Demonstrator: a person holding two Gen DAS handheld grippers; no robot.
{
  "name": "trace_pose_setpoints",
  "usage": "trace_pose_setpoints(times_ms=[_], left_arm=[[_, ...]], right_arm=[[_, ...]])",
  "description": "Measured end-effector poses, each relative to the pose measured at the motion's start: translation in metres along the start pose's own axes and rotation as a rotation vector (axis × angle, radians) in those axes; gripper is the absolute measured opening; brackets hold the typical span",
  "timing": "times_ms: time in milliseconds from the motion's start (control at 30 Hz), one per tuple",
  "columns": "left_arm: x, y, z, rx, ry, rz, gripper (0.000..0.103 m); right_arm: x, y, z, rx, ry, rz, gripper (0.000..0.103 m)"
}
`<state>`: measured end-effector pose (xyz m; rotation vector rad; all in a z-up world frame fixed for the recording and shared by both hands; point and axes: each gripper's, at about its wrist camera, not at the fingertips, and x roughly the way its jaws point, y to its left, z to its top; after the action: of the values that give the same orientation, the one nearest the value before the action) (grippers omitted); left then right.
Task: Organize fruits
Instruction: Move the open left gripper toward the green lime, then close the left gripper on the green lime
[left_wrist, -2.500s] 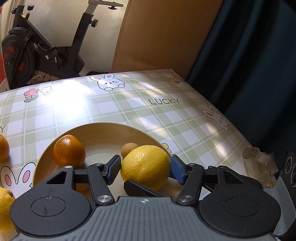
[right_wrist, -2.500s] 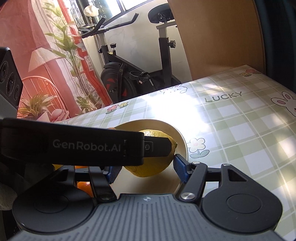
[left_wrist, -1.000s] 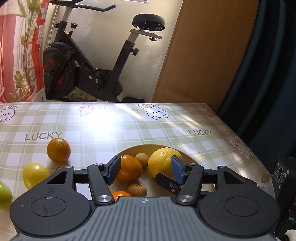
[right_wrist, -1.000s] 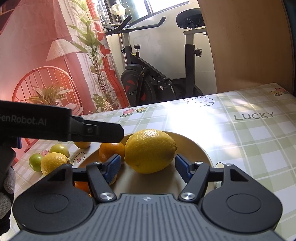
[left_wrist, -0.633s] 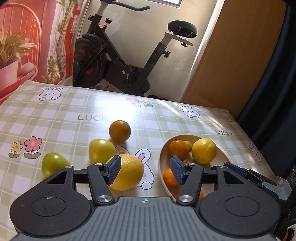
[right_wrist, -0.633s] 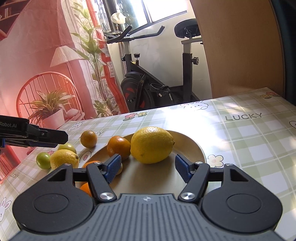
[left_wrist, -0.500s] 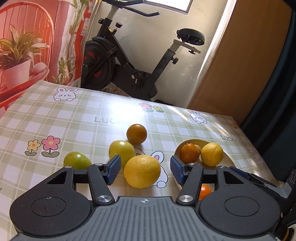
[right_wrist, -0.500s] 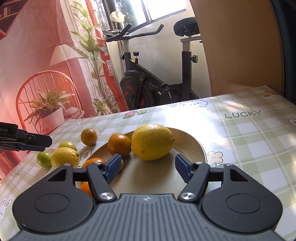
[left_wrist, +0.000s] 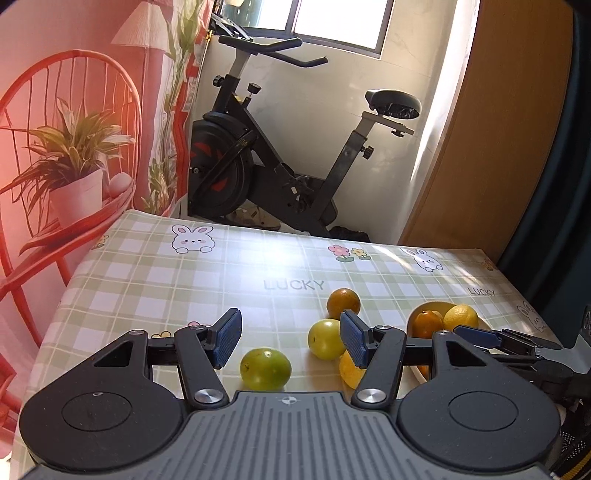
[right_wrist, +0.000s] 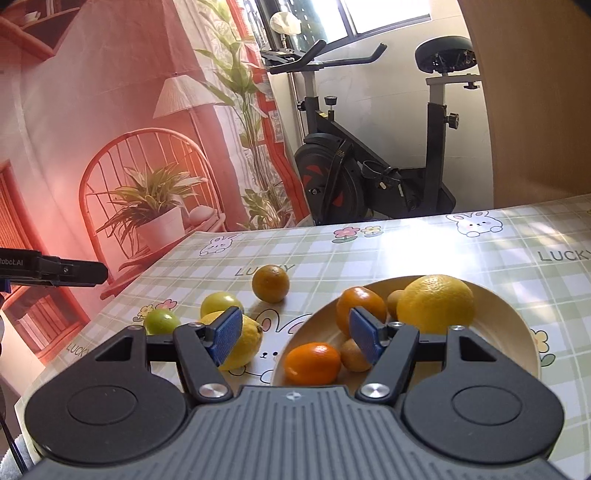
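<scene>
We've got both grippers, left (left_wrist: 290, 339) and right (right_wrist: 295, 329), hovering empty, jaws half-wide; guessing that's so we can grab the loose lime (left_wrist: 265, 368) for the bowl (right_wrist: 517, 332) next.

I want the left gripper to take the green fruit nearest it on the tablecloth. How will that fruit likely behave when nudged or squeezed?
The green fruit is round and lies free on the smooth tablecloth, so a sideways nudge would probably roll it. Its skin looks glossy, so it may slip in the flat pads unless squeezed across its middle. It looks firm.
</scene>
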<state>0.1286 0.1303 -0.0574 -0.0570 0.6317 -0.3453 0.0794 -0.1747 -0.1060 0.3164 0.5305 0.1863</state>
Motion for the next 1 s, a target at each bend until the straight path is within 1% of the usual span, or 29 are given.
trace_pose_setpoints(times_ms=[133,233,300,367,400,433,633,733,833,900,1000], left_arm=[[-0.008,0.016,0.005,-0.011,-0.025,0.017,0.061],[-0.005,0.027,0.002,-0.034,-0.019,0.019,0.061],[0.001,0.033,-0.004,-0.045,0.006,0.007,0.061],[0.009,0.039,-0.012,-0.052,0.041,0.001,0.059],[0.012,0.041,-0.015,-0.055,0.053,-0.001,0.059],[0.015,0.044,-0.017,-0.061,0.064,-0.006,0.056],[0.027,0.06,-0.019,-0.131,0.062,-0.034,0.056],[0.038,0.066,-0.022,-0.166,0.069,-0.05,0.056],[0.046,0.067,-0.024,-0.182,0.077,-0.076,0.056],[0.052,0.066,-0.026,-0.182,0.089,-0.09,0.056],[0.062,0.064,-0.027,-0.174,0.112,-0.115,0.056]], right_arm=[[0.017,0.029,0.005,-0.035,0.016,0.041,0.068],[0.03,0.047,0.009,-0.06,0.031,0.065,0.068],[0.039,0.058,0.01,-0.085,0.046,0.081,0.064],[0.049,0.07,0.008,-0.117,0.068,0.102,0.057],[0.052,0.075,0.007,-0.129,0.078,0.114,0.056],[0.056,0.081,0.005,-0.144,0.088,0.124,0.054],[0.087,0.115,0.003,-0.258,0.136,0.162,0.052],[0.11,0.131,0.0,-0.316,0.177,0.174,0.052],[0.129,0.14,-0.005,-0.357,0.213,0.166,0.052],[0.14,0.143,-0.007,-0.364,0.234,0.153,0.052],[0.149,0.145,-0.01,-0.368,0.253,0.16,0.053]])
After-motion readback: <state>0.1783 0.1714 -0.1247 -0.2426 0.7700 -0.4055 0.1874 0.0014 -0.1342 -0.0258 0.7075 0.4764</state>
